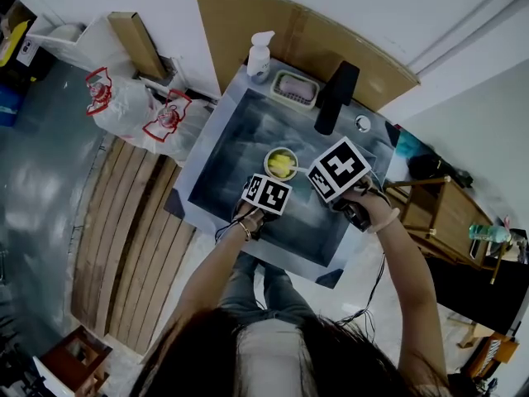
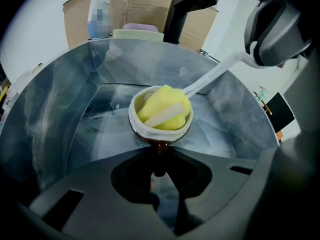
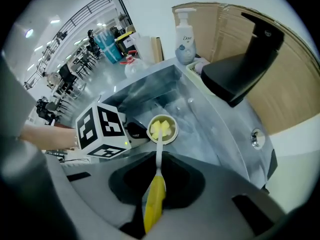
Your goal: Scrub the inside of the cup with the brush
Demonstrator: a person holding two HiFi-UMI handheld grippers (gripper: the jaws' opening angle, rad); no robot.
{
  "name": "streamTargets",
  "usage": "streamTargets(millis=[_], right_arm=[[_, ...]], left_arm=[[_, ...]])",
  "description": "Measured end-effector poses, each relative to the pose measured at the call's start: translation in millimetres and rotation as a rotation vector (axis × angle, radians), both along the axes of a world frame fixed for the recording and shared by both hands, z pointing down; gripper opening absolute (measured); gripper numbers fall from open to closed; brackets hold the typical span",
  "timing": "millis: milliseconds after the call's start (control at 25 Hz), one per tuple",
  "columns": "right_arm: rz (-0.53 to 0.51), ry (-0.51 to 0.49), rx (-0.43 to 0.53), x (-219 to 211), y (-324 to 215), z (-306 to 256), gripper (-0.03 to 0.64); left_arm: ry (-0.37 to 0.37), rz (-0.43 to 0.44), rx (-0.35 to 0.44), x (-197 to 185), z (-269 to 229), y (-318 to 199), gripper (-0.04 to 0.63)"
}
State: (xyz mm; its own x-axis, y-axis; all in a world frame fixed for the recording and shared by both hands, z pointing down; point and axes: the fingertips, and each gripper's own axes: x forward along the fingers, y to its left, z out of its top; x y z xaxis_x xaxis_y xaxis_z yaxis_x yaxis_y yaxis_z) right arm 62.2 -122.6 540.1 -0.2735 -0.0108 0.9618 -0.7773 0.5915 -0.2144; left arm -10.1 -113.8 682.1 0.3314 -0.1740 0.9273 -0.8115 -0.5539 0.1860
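A small cup point(image 1: 281, 164) with a white rim and brown outside hangs over the steel sink point(image 1: 240, 131). My left gripper point(image 1: 264, 184) is shut on a brown part at the cup's point(image 2: 160, 130) near side, seen between the jaws of the left gripper point(image 2: 159, 176). The brush has a yellow sponge head point(image 2: 165, 106) on a white stem, and that head sits inside the cup point(image 3: 163, 129). My right gripper point(image 3: 155, 186) is shut on the brush's yellow handle point(image 3: 154, 204). In the head view the right gripper point(image 1: 324, 175) is just right of the cup.
A black faucet point(image 1: 335, 98) rises at the sink's back edge, with a soap bottle point(image 1: 259, 55) and a soap tray point(image 1: 295, 88) beside it. Cardboard point(image 1: 248, 15) leans behind. Plastic bags point(image 1: 124, 98) and wooden slats point(image 1: 132, 238) lie left; a wooden stand point(image 1: 438, 209) stands right.
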Motion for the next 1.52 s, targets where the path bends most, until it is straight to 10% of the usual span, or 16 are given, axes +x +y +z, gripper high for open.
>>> streamTargets(millis=[880, 1520], right_arm=[[0.089, -0.147, 0.075, 22, 5, -20, 0.049], [0.124, -0.224, 0.209, 40, 25, -44, 0.049]], left_arm=[[-0.021, 0.003, -0.091, -10, -5, 5, 0.084], [0.002, -0.039, 0.004, -14, -52, 9, 0.083]])
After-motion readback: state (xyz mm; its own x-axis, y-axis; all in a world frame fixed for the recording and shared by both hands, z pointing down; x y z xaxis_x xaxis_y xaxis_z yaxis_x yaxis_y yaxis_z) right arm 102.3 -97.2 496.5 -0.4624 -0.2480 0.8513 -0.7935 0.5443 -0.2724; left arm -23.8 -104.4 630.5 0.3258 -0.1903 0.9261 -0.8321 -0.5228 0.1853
